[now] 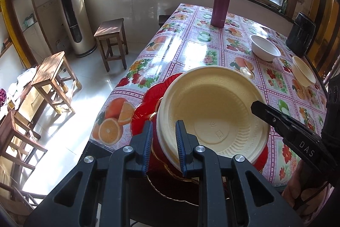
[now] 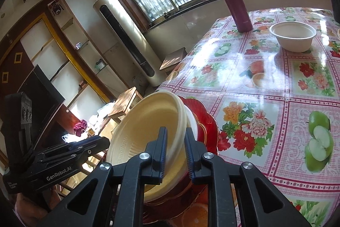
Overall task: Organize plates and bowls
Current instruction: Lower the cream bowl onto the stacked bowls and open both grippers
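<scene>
The desk fills most of the room's right side, covered in a glossy oilcloth printed with fruit and flowers, and it runs up toward the barred windows. Beyond its far left corner stands a tall white air conditioner, with wooden stools scattered on the pale tiled floor beside it. At the near edge of the desk, partly overhanging it, lies a red scalloped plate with a gold rim, and on it sit stacked cream plates, tipped up at an angle rather than lying flat (the top one shows a pressed key pattern round its inner rim). Both tools are on that stack from opposite sides: the left tool has its blue-padded fingers closed on the near rim, one inside and one outside, and the right tool straddles the rim of the opposite side in the same way, though from here I cannot tell whether its pads actually press on it. Further up the desk stands a purple flask, upright and well apart from the stack. Nearer the right side sit a white bowl and, just beside it toward the edge, a cream bowl, with a dark container behind them.
</scene>
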Demonstrator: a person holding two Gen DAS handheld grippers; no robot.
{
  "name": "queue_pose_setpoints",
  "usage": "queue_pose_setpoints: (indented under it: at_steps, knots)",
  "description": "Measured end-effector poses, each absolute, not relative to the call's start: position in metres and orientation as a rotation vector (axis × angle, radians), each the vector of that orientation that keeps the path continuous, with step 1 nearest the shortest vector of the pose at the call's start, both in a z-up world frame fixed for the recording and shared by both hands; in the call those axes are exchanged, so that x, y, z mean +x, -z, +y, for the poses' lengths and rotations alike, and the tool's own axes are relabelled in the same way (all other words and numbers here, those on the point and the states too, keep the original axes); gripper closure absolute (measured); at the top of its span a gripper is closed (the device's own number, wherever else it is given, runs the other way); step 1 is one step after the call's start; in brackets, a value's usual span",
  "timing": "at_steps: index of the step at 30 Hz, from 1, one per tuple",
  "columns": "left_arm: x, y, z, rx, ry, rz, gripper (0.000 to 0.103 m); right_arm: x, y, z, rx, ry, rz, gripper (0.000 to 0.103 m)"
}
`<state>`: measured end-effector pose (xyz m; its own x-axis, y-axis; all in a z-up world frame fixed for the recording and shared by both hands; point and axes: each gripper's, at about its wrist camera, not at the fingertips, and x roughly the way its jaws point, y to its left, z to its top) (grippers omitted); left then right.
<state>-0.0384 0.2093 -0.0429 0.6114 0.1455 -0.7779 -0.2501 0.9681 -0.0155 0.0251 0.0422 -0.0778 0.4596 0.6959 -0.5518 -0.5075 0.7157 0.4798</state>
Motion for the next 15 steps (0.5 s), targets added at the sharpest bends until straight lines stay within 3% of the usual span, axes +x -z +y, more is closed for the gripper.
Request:
queue_pose_setpoints:
  at_steps: [3, 4, 5, 7, 10, 15]
  knots:
    - [-0.041, 0.037, 0.213, -0.12, -0.265, 0.847, 0.076, 0.025, 0.076, 0.04, 0.253, -0.748, 0.789, 0.08]
    - [-0.043, 0.034, 0.214, -0.117, -0.278, 0.829, 0.059, 0.025, 0.074, 0.038, 0.259, -0.748, 0.786, 0.071]
    - [-0.044, 0.031, 0.214, -0.116, -0.291, 0.807, 0.034, 0.025, 0.073, 0.035, 0.266, -0.745, 0.782, 0.066]
    - [-0.049, 0.022, 0.21, -0.113, -0.304, 0.74, 0.02, 0.027, 0.07, 0.028, 0.293, -0.746, 0.774, 0.049]
    - [-0.05, 0.009, 0.196, -0.098, -0.26, 0.672, 0.02, 0.031, 0.067, 0.011, 0.338, -0.727, 0.752, 0.04]
    - [-0.043, 0.0, 0.164, -0.155, -0.089, 0.638, 0.02, 0.046, 0.066, -0.024, 0.405, -0.666, 0.742, 0.036]
